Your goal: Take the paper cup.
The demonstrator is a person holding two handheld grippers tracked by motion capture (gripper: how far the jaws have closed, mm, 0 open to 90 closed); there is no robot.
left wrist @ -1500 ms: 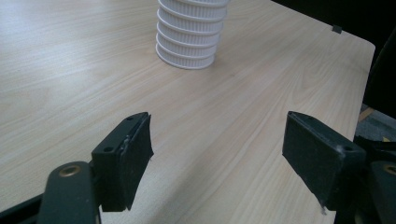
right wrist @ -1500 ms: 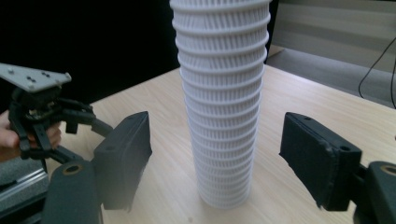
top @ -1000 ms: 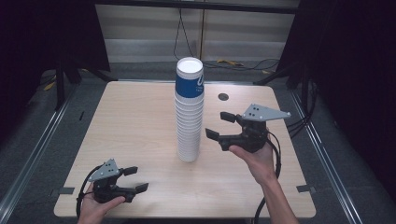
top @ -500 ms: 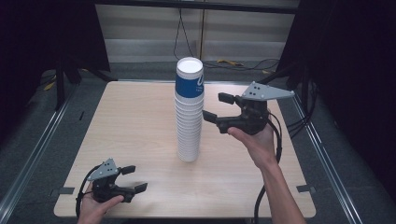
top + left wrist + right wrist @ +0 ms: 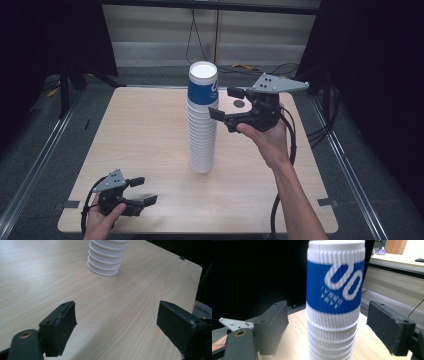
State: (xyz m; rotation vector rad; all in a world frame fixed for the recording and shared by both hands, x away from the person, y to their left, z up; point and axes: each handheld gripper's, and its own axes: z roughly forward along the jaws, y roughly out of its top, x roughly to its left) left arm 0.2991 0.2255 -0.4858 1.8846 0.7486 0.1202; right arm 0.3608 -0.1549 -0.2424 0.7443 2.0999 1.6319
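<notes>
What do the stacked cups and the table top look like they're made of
The stacked cups look like paper with a ribbed, corrugated outer wall, matte white; the top cup carries a printed blue band. The ridges point to paper, though thin plastic can't be ruled out. The table top looks like pale wood or wood-pattern laminate, smooth, with faint grain lines and a soft sheen.
</notes>
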